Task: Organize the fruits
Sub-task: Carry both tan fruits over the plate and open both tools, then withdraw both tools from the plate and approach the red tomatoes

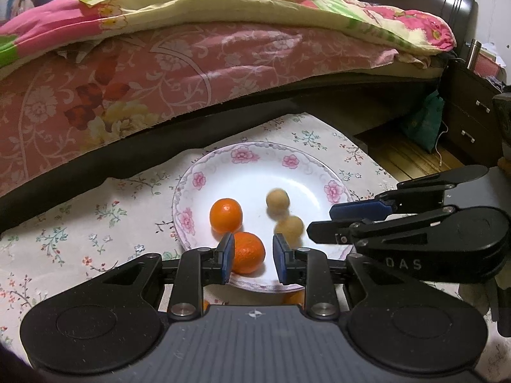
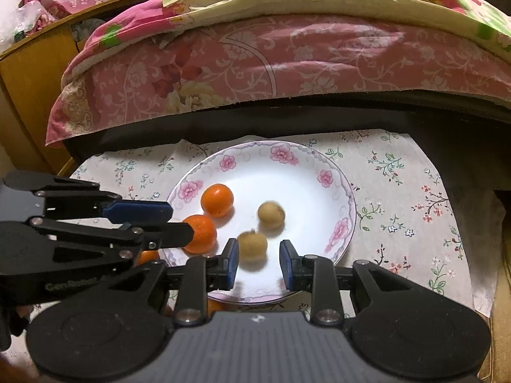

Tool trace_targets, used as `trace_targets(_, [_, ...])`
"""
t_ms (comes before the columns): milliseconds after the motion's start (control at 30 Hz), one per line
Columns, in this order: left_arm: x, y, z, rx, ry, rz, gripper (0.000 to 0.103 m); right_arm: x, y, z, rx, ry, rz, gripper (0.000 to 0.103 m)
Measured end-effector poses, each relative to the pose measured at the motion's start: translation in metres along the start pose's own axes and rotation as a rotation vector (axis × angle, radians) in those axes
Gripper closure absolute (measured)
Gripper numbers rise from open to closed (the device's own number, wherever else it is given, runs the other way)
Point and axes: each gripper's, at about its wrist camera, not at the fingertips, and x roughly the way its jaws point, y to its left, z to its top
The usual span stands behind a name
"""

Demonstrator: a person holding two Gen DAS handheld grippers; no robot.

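orange tangerines (image 1: 225,215) and round longans (image 2: 271,214) on plate (image 2: 306,178), both hand-held grippers (image 1: 251,260) (image 2: 259,263) spread.

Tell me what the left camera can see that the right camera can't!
Only the left wrist view shows the dark nightstand with drawers, a green bag beside it and a metal flask on top. Only the right wrist view shows a yellow wooden cabinet. Both show the flowered plate holding two oranges and two small tan fruits, plus the bed's pink sheet.
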Motion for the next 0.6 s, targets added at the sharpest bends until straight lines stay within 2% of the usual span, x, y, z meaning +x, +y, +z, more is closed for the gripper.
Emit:
trace_targets(267, [-0.021,0.005,-0.016,-0.045,0.005,0.020,0.068,-0.015,0.008,-0.005,-0.018,-0.006,0.011,0.050])
trace_targets(600, [-0.056,-0.003,-0.060,-0.075,0.033,0.004,0.068,-0.045,0.035,-0.044,-0.007,0.035,0.043,0.050])
